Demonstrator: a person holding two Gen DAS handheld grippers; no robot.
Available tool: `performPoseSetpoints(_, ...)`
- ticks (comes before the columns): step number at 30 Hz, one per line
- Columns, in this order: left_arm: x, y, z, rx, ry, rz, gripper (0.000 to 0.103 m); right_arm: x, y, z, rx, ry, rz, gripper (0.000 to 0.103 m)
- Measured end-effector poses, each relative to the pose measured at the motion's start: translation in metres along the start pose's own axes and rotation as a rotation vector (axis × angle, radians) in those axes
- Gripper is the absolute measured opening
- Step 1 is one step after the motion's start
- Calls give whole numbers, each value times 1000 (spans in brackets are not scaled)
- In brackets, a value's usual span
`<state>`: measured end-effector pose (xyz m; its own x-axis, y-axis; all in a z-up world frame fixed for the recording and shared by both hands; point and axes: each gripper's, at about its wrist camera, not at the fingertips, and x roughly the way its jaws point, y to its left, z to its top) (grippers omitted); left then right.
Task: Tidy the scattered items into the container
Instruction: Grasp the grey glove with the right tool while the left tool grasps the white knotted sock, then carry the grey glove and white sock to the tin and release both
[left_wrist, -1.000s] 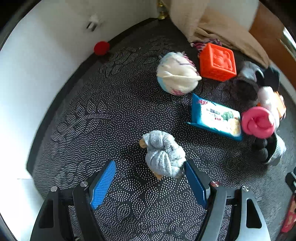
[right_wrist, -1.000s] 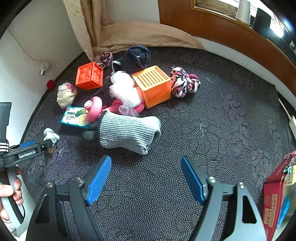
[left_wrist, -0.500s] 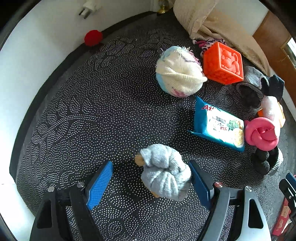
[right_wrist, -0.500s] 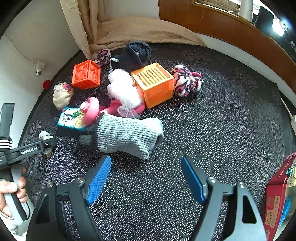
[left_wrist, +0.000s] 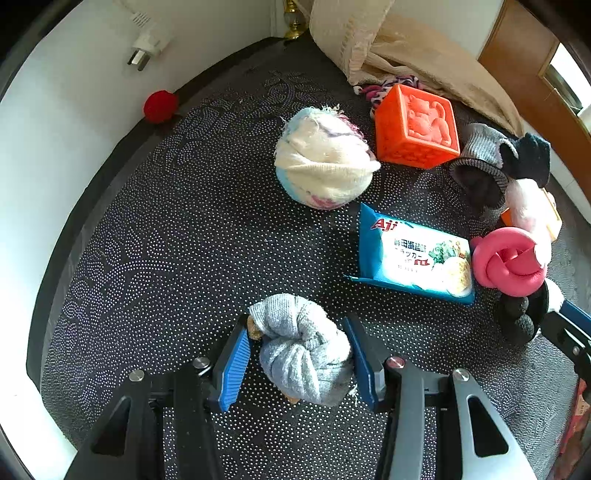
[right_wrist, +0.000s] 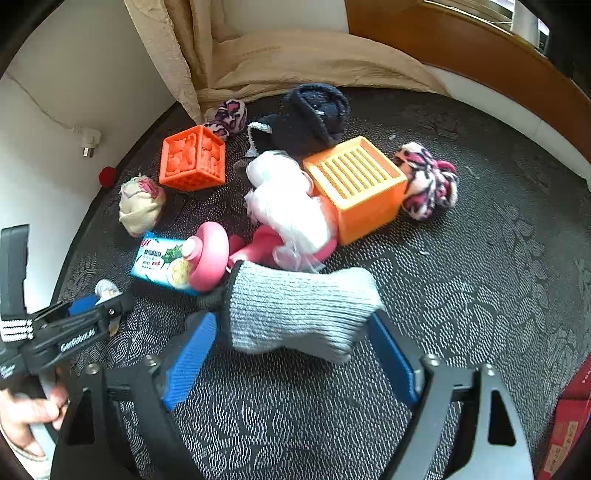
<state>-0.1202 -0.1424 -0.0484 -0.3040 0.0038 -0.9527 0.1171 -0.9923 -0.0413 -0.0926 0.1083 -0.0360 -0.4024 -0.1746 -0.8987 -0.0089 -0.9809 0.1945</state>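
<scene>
Left wrist view. The left gripper (left_wrist: 299, 363) points steeply down at the dark patterned mat (left_wrist: 177, 229). Its jaws are closing, with a knotted grey sock bundle (left_wrist: 301, 347) between the blue pads; whether the pads press it yet cannot be told. The bundle's long axis runs from upper left to lower right, slanting across the gap. Beyond it lie one cream rolled sock ball (left_wrist: 325, 158), one orange embossed cube (left_wrist: 415, 125), one blue cracker packet (left_wrist: 413, 254), one pink knotted toy (left_wrist: 508, 260) and one small red ball (left_wrist: 159, 106) at the wall.

Right wrist view. The right gripper (right_wrist: 291, 363) has its jaws opening and set wide, one on each side of a flat grey knitted sock (right_wrist: 299, 310) whose long axis lies crosswise, cuff to the right. The pads stand clear of it. Just behind, the pink toy and a white fluffy item (right_wrist: 286, 203) crowd it. The orange slatted container (right_wrist: 356, 184) stands upright beyond, one patterned pink-black bundle (right_wrist: 428, 181) touching its right side.
</scene>
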Motion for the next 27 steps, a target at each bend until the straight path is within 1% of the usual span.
performPoseSetpoints(1, 0, 1, 0, -1, 1, 1, 52, 2, 1, 2, -1, 3, -2, 91)
performPoseSetpoints(3, -2, 0, 1, 2, -1, -1, 52, 8, 3, 5, -1, 10, -1, 98)
performPoseSetpoints(5, -3, -1, 1, 11, -6, 0, 52, 15, 5, 7, -7, 19, -5, 102)
performPoseSetpoints(11, -6, -2, 3, 30, -17, 5, 52, 25, 11, 7, -71, 9, -43, 101)
performPoseSetpoints(13, -9, -1, 3, 33, -27, 3, 50, 24, 12, 6, -94, 2, -69, 86)
performPoseSetpoints(14, -11, 0, 3, 34, -31, 1, 48, 22, 12, 6, -106, -8, -124, 66)
performPoseSetpoints(15, -12, 1, 3, 35, -36, 0, 48, 21, 9, 6, -97, -7, -112, 61)
performPoseSetpoints(18, -17, 3, 4, 39, -48, -3, 46, 16, 2, 5, -72, -6, -72, 53)
performPoseSetpoints(23, -29, 2, 3, 59, -78, 6, 46, 3, -2, -4, -43, -23, -45, 51)
performPoseSetpoints(27, -39, 1, -1, 79, -105, 25, 46, -9, -2, -6, -30, -53, -34, 51)
